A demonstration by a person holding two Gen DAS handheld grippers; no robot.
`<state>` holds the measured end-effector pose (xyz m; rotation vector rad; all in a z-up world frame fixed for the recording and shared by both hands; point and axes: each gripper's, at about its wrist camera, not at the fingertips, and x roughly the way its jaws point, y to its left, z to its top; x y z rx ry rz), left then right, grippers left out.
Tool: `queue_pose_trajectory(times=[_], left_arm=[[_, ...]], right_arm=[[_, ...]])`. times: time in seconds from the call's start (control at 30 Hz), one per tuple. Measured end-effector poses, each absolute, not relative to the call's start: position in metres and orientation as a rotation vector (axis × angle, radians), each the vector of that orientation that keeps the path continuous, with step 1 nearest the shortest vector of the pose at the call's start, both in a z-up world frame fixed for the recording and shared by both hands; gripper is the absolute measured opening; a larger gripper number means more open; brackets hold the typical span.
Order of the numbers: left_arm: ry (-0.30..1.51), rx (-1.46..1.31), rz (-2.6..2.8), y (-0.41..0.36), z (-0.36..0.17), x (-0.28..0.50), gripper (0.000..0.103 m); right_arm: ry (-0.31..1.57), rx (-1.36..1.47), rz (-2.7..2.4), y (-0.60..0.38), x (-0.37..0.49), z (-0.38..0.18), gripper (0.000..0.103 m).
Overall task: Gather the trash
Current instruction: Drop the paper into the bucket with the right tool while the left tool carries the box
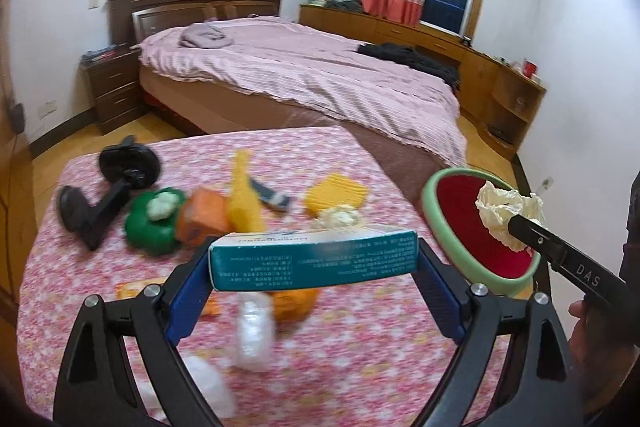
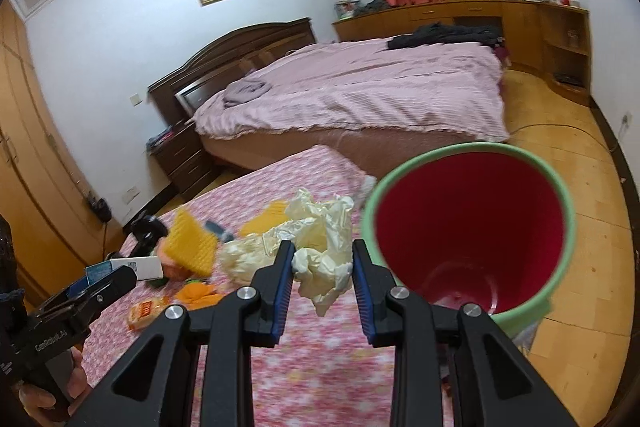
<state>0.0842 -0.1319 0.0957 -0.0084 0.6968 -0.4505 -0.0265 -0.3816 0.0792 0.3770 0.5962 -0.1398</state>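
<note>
My left gripper [image 1: 314, 259] is shut on a teal and white carton [image 1: 312, 257], held lengthwise above the pink flowered table [image 1: 360, 355]. My right gripper [image 2: 322, 267] is shut on a crumpled cream tissue [image 2: 320, 247], held just left of the bin's mouth. The bin [image 2: 472, 227] is red inside with a green rim and stands at the table's right edge; it also shows in the left wrist view [image 1: 476, 227], with the tissue [image 1: 506, 211] over its rim. The left gripper and carton show at the lower left of the right wrist view [image 2: 100, 275].
On the table lie a black phone stand [image 1: 112, 183], a green toy pepper [image 1: 154, 223], an orange box [image 1: 204, 215], a yellow sponge [image 1: 336, 195], a snack packet [image 2: 146, 311], clear plastic wrap [image 1: 254, 331] and orange peel [image 1: 292, 303]. A bed [image 1: 304, 79] stands behind.
</note>
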Motion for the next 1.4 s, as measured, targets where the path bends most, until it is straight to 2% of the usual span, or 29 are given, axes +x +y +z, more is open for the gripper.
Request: queue_pose_trajectory(times=[0.67, 0.77, 0.9, 1.07, 1.4], left_arm=[[0.775, 0.126, -0.637, -0.281, 0.063, 0.118, 0.092], [0.789, 0.131, -0.648, -0.295, 0.056, 0.121, 0.092], [0.793, 0.151, -0.670, -0.312, 0.048, 0.121, 0.092], [0.792, 0.194, -0.687, -0.332, 0.042, 0.118, 0.092], [0.819, 0.220, -0.692, -0.352, 0.029, 0.116, 0.093]], right_arm=[[0.654, 0.473, -0.328, -0.493, -0.037, 0.038, 0.034], [0.655, 0.482, -0.331, -0.504, -0.039, 0.035, 0.038], [0.647, 0.496, -0.326, -0.515, -0.042, 0.033, 0.051], [0.605, 0.506, -0.332, -0.523, -0.049, 0.038, 0.057], [0.587, 0.550, -0.338, -0.532, -0.060, 0.038, 0.058]])
